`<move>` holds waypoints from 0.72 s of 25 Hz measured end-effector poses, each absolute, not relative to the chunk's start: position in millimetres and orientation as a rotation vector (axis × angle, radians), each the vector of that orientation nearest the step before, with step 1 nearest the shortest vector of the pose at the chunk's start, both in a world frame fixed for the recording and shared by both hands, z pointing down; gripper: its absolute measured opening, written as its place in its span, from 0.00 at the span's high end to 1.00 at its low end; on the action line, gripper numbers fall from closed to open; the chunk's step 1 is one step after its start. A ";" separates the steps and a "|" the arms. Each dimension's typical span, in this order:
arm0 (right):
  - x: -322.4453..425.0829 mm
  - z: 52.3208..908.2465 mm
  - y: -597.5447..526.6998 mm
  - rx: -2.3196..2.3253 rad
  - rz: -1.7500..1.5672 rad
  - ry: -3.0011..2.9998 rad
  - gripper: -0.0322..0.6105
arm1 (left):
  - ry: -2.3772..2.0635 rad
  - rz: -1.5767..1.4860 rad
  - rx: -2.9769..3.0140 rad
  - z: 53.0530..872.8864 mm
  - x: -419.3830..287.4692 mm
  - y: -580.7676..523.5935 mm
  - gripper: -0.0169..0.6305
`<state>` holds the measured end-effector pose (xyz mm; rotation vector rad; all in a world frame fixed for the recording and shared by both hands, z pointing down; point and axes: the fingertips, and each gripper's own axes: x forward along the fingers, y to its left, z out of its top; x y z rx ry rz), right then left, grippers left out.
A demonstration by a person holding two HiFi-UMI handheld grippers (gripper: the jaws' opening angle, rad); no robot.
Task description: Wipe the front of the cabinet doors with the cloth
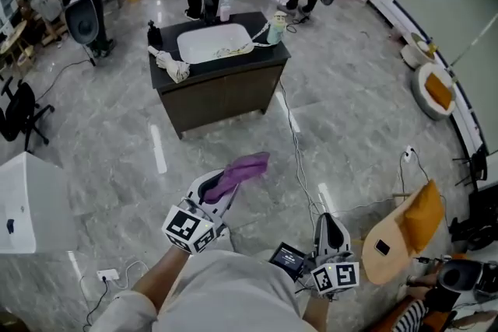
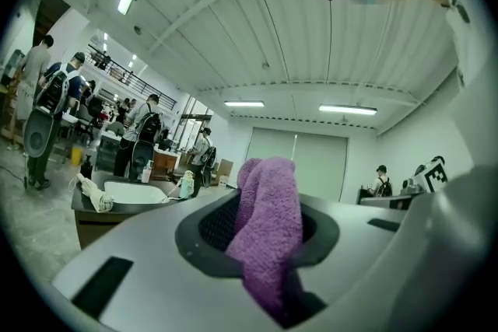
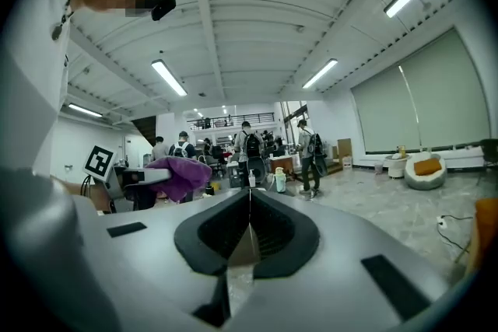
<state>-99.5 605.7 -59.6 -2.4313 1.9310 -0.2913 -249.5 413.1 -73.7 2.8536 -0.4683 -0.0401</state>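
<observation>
A purple cloth (image 1: pixel 243 170) hangs from my left gripper (image 1: pixel 212 192), which is shut on it; the cloth (image 2: pixel 271 229) fills the jaw gap in the left gripper view. My right gripper (image 1: pixel 330 228) is shut with nothing in it, held low at the right. The dark brown cabinet (image 1: pixel 222 93) with a white sink basin (image 1: pixel 213 42) on top stands well ahead across the floor, its doors facing me. In the left gripper view the cabinet (image 2: pixel 97 223) shows at the far left. The right gripper view shows the cloth (image 3: pixel 177 176) at its left.
A crumpled pale rag (image 1: pixel 172 65) and a mint bottle (image 1: pixel 276 29) sit on the cabinet top. A cable (image 1: pixel 296 144) runs over the marble floor. A wooden chair with an orange cushion (image 1: pixel 410 228) stands at the right, a white box (image 1: pixel 29 204) at the left. People stand behind the cabinet.
</observation>
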 end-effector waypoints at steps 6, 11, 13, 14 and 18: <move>-58.2 -49.8 571.5 -2.417 -0.345 1.956 0.91 | -0.535 -0.031 2.773 -64.7 -226.3 393.5 0.83; -14.6 -43.9 529.6 -2.305 -0.360 2.052 0.91 | -0.646 0.009 2.751 -49.0 -195.5 373.0 0.83; 4.0 -40.4 507.0 -2.242 -0.379 2.117 0.91 | -0.715 0.022 2.754 -45.2 -180.0 357.1 0.83; 14.3 -36.3 499.1 -2.211 -0.396 2.152 0.91 | -0.760 0.024 2.741 -44.2 -173.1 351.1 0.83; 75.0 -36.8 470.1 -2.089 -0.394 2.284 0.91 | -0.918 -0.046 2.671 -56.3 -129.8 336.1 0.83</move>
